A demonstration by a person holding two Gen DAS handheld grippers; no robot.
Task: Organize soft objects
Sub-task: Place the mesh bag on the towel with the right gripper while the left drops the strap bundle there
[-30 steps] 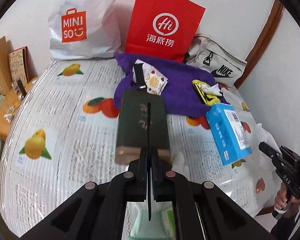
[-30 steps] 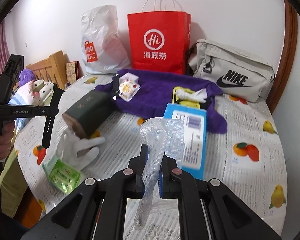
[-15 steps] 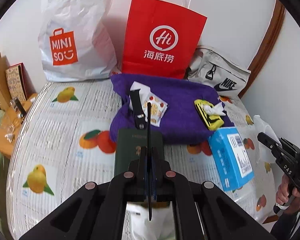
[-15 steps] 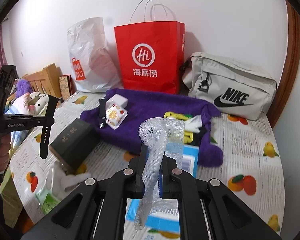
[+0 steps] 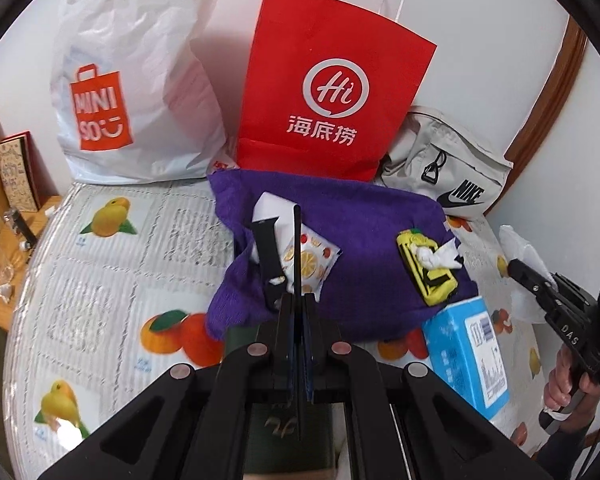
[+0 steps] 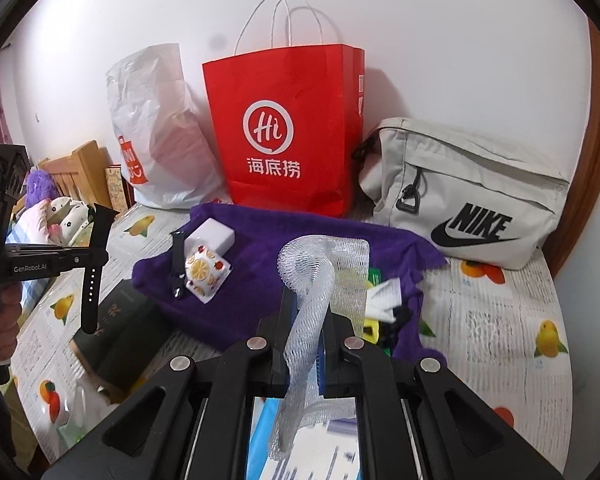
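Both grippers had carried forward toward the purple cloth (image 6: 300, 248). Our right gripper (image 6: 306, 316) pinched the foam net sleeve (image 6: 312, 280) above it; our left gripper (image 5: 298, 312) pinched the black watch strap (image 6: 94, 264). We judged the limp net could snag or slip. Both hands angled downward.

A red paper bag (image 6: 288, 132) bears a white logo. The towel (image 6: 300, 240) is purple. The desk cover (image 5: 112, 264) is white with orange and yellow fruit prints. The mesh sleeve (image 6: 320, 272) is white, the box (image 5: 472, 352) blue.
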